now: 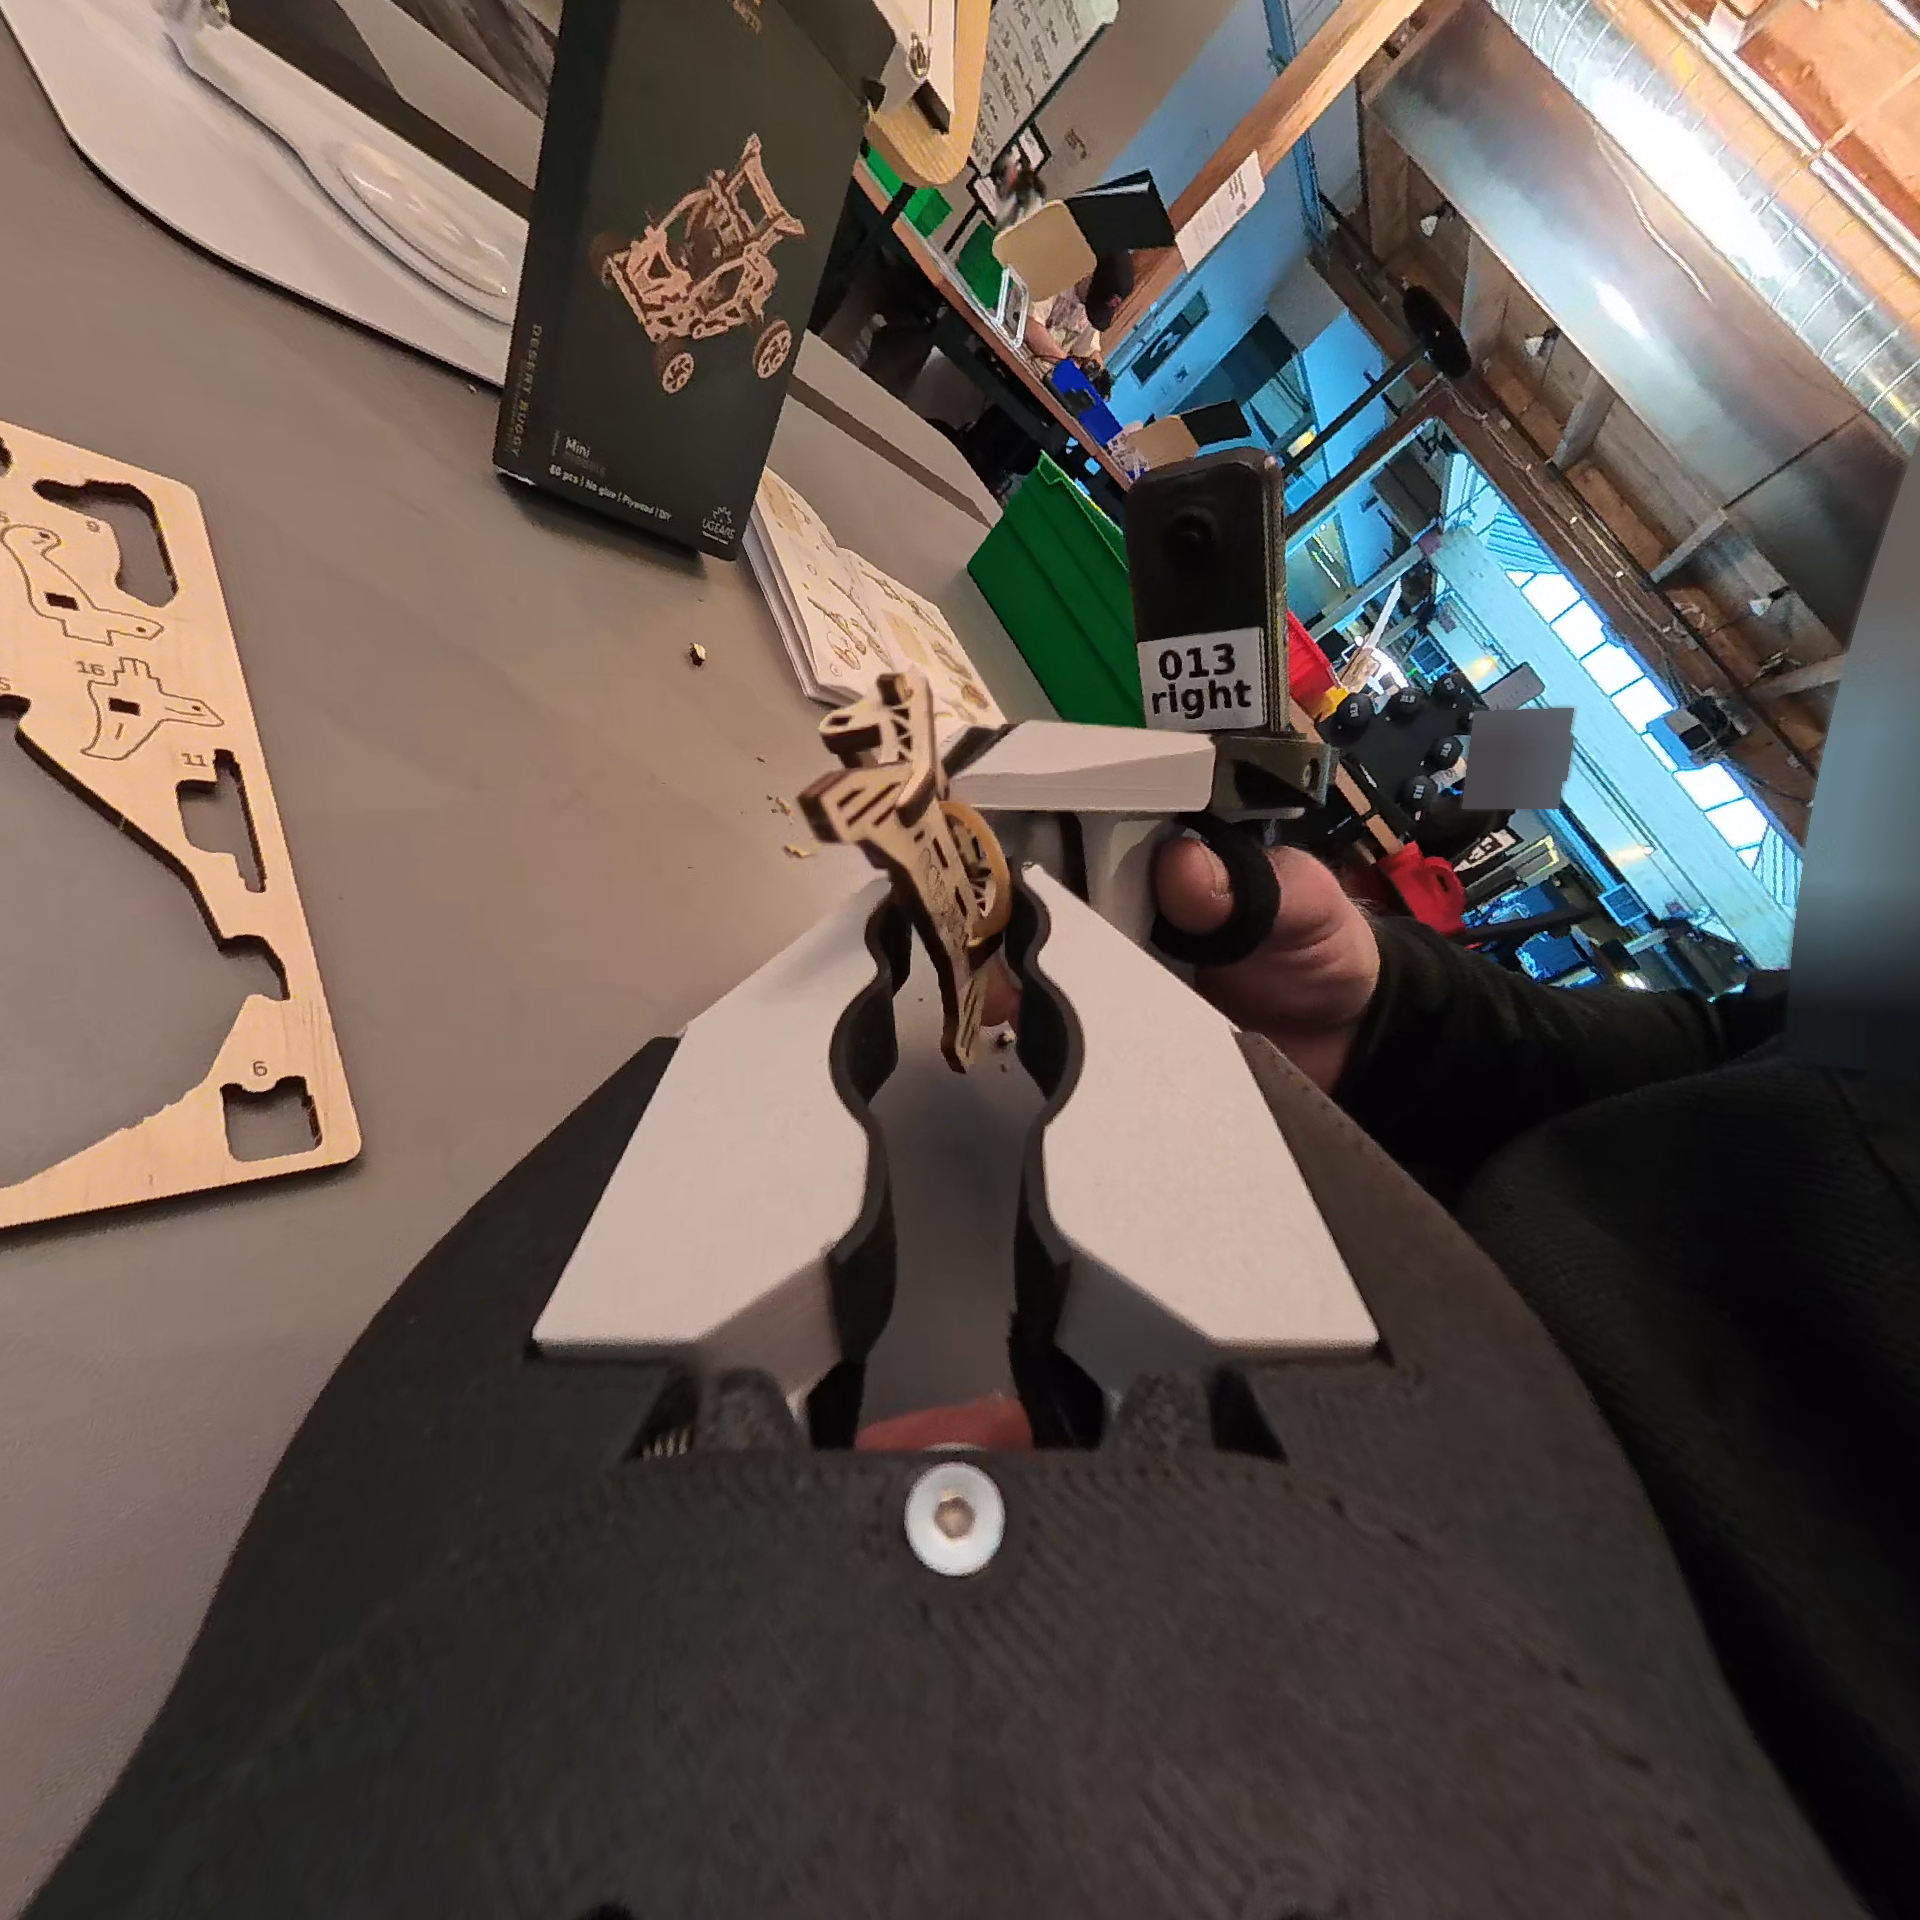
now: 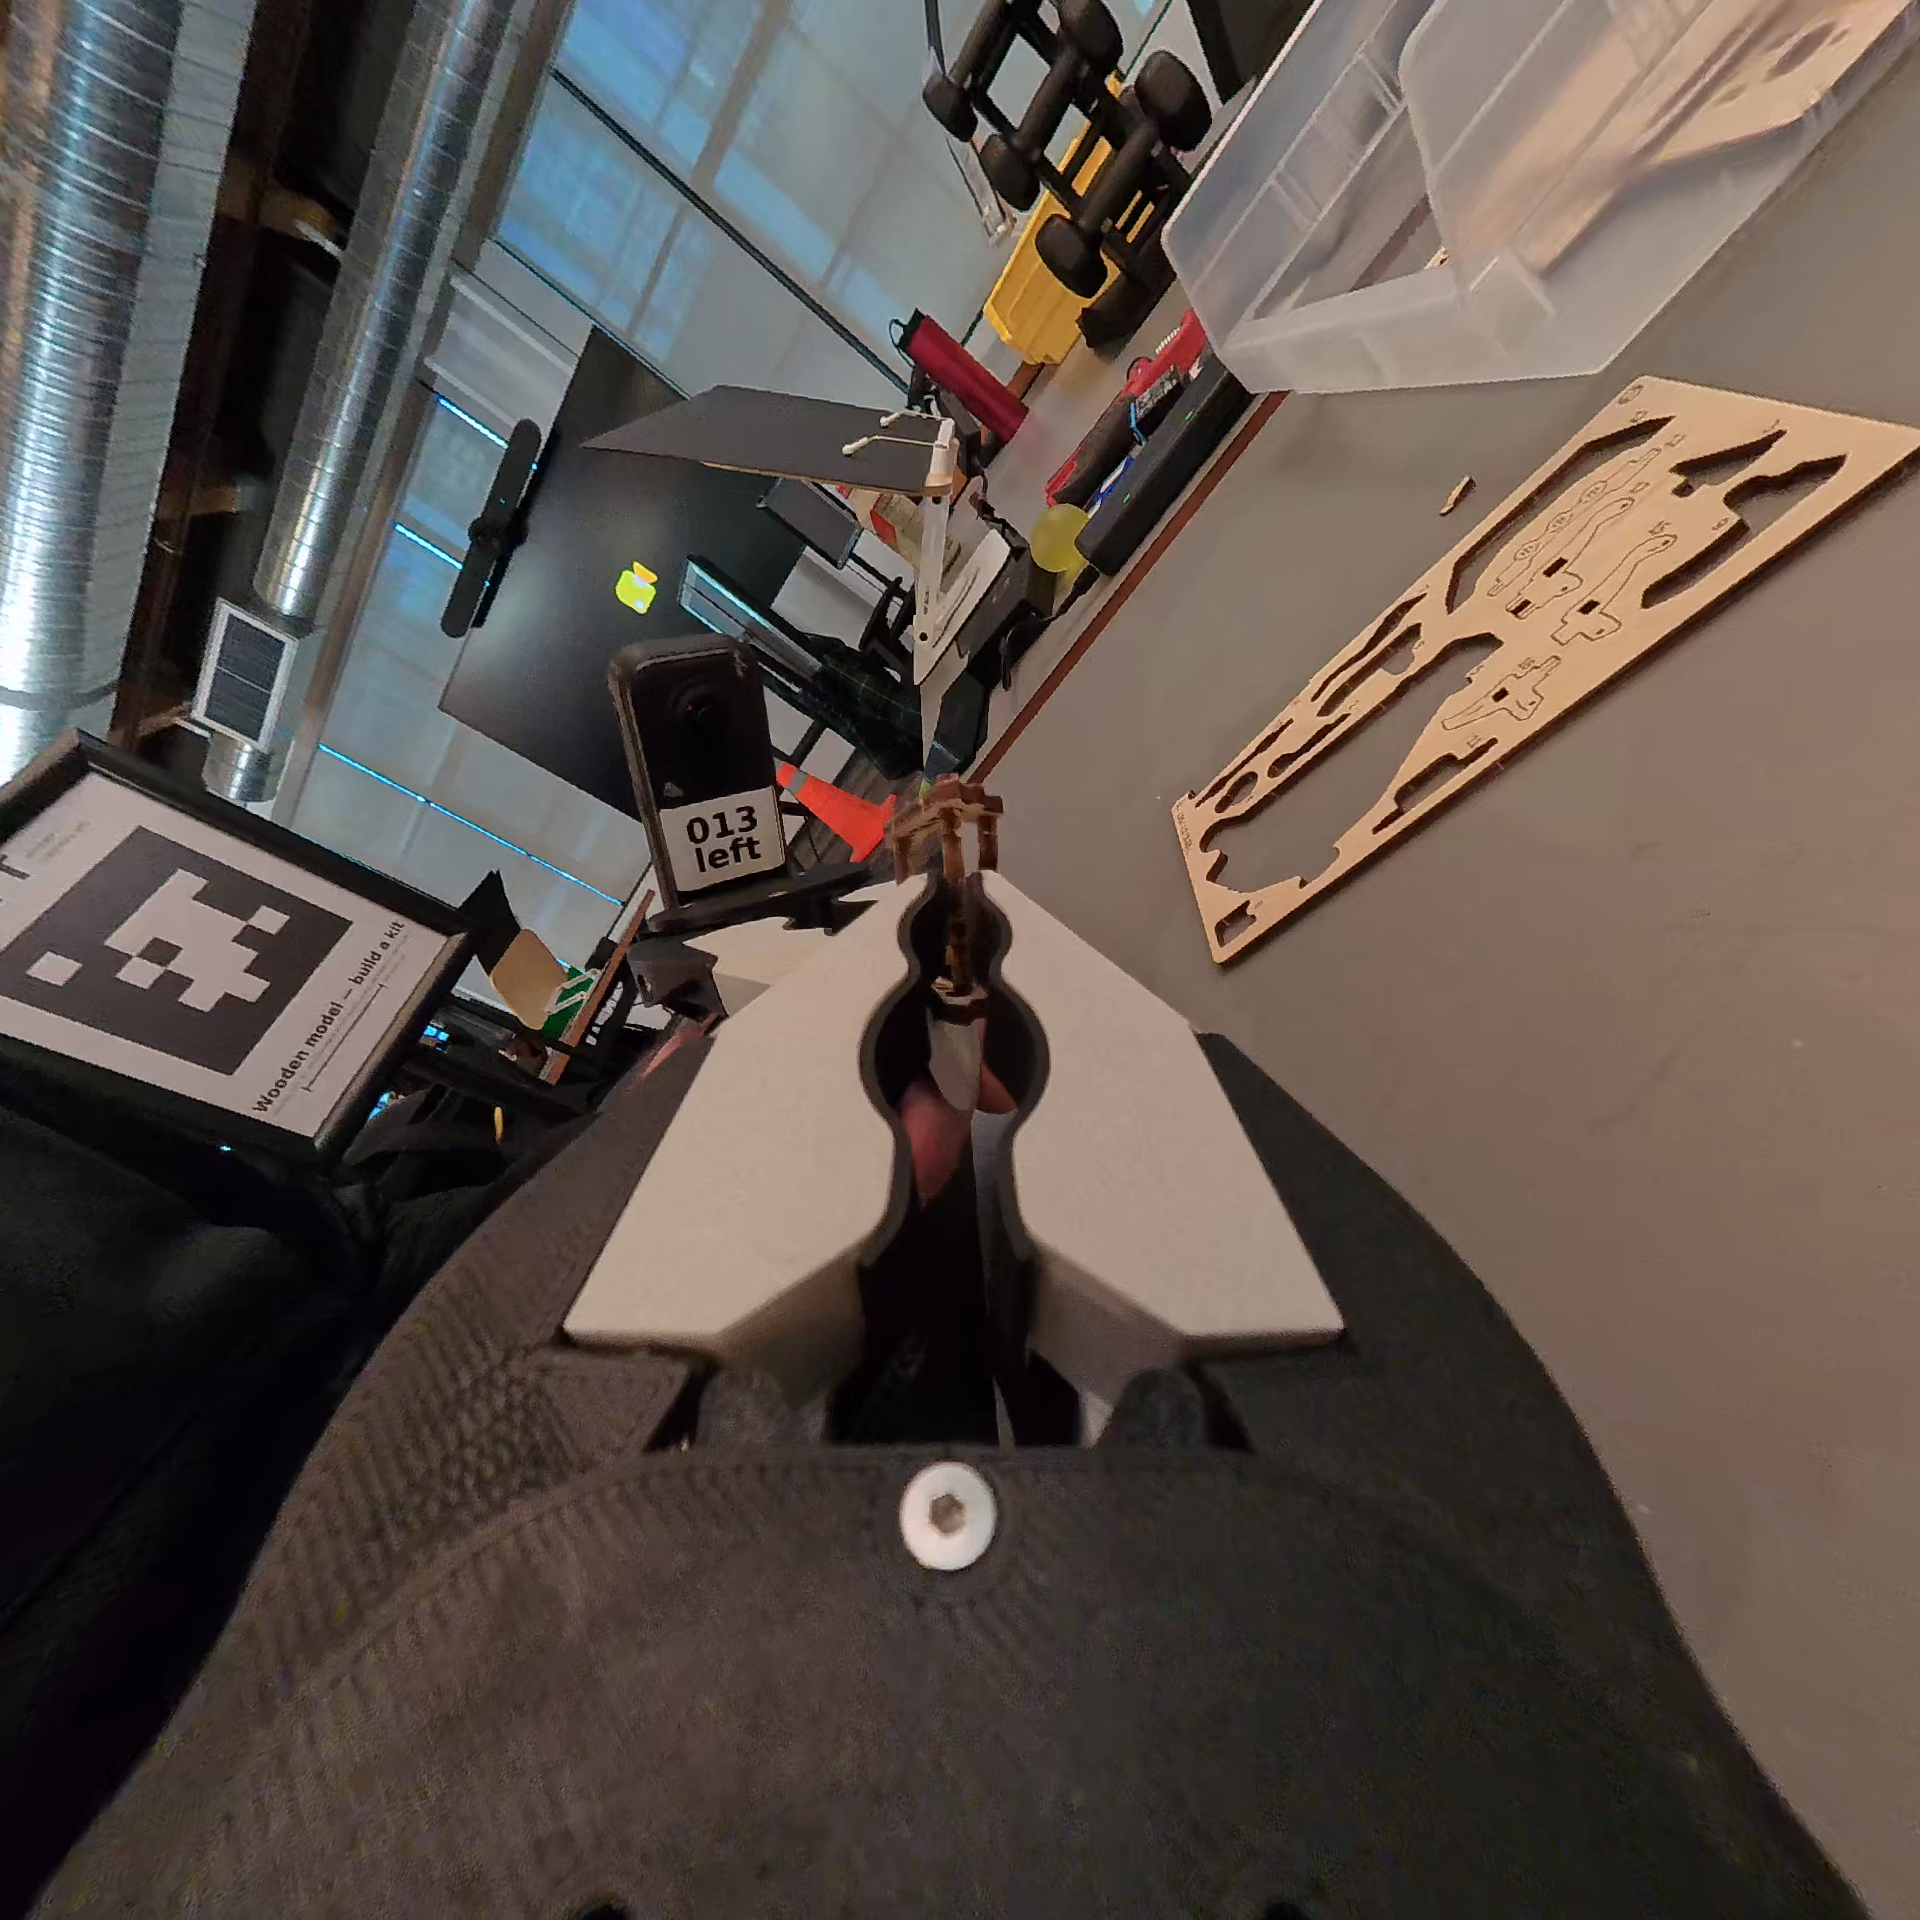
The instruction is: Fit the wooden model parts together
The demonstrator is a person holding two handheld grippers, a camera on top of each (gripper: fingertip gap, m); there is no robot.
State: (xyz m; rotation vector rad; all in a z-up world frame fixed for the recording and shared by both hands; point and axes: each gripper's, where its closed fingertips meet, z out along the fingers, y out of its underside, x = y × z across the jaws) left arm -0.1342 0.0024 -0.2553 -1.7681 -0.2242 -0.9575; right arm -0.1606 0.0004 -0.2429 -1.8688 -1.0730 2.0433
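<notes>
The left gripper (image 1: 951,940) and the right gripper (image 2: 948,914) meet above the grey table (image 1: 468,831), both holding one wooden sub-assembly (image 1: 914,842). The left jaws are closed on its lower end, where a small wheel-like part sits between the fingertips. The right jaws are clamped on the same sub-assembly (image 2: 951,862), whose top protrudes beyond the fingertips. A hand (image 1: 1278,935) grips the right gripper's handle. The punched plywood sheet (image 1: 135,831) lies flat on the table, well apart from the grippers. The kit box (image 1: 665,270) stands upright behind it, with the instruction booklet (image 1: 862,613) lying just beside the box
</notes>
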